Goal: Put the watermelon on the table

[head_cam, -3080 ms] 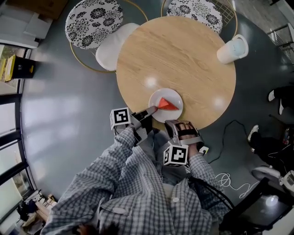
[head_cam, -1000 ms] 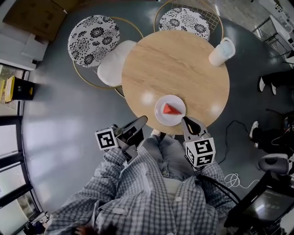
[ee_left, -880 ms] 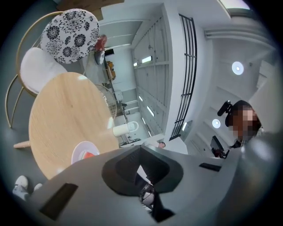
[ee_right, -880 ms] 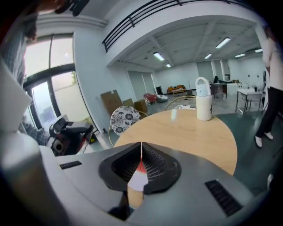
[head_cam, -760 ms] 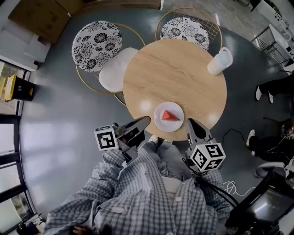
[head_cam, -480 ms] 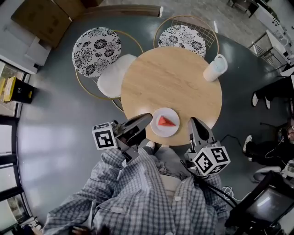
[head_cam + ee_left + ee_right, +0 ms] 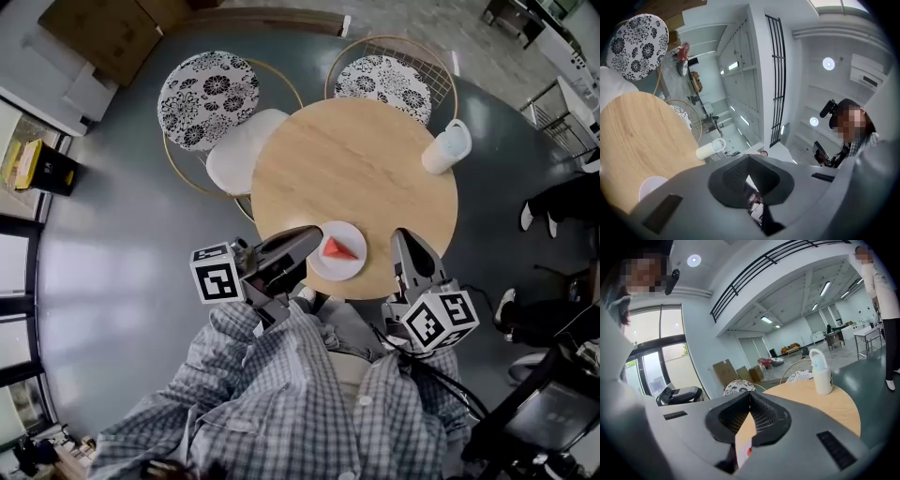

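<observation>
A red watermelon wedge (image 7: 336, 248) lies on a white plate (image 7: 352, 266) near the front edge of the round wooden table (image 7: 356, 169). My left gripper (image 7: 312, 232) hangs just left of the plate, shut and empty, apart from it. My right gripper (image 7: 404, 236) is to the plate's right over the table's rim, also shut with nothing in it. In the left gripper view the gripper (image 7: 748, 157) is level with the table (image 7: 637, 136) and the plate's edge (image 7: 650, 184) at lower left. Below the right gripper (image 7: 750, 394) a sliver of red shows.
A white lidded jug (image 7: 445, 147) stands at the table's far right rim. Two floral-cushioned chairs (image 7: 208, 99) (image 7: 392, 77) and a white seat (image 7: 240, 150) ring the far side. Cardboard boxes (image 7: 112, 28) lie far left, cables (image 7: 487, 300) on the floor at right.
The left gripper has let go of the plate's edge and both grippers have risen and drawn apart to either side of it. Plate and watermelon stay on the table.
</observation>
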A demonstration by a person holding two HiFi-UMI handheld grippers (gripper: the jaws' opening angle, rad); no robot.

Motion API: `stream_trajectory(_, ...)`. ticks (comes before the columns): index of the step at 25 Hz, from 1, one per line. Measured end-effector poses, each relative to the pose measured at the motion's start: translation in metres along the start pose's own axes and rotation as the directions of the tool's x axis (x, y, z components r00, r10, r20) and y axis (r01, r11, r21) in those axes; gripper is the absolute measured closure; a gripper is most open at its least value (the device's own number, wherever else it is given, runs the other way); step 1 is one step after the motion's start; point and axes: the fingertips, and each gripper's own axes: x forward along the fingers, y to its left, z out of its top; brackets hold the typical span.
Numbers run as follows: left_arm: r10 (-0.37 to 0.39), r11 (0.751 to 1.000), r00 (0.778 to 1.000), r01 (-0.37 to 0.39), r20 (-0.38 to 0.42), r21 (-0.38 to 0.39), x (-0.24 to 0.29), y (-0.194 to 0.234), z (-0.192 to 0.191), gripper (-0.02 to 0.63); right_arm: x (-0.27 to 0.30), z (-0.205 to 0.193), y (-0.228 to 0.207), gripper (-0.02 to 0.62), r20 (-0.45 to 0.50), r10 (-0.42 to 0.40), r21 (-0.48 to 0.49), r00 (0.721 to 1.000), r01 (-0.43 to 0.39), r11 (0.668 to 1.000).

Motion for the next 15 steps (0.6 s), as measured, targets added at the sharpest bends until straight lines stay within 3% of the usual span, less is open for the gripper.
stream_trajectory(15, 0.095, 0.995, 0.995, -0.094, -0.037, 0.027, 0.001, 0.014, -0.013, 0.600, -0.002, -0.007, -0.014, 0.586, -0.010, 0.011, 0.023, 1.000, -0.011, 1.000)
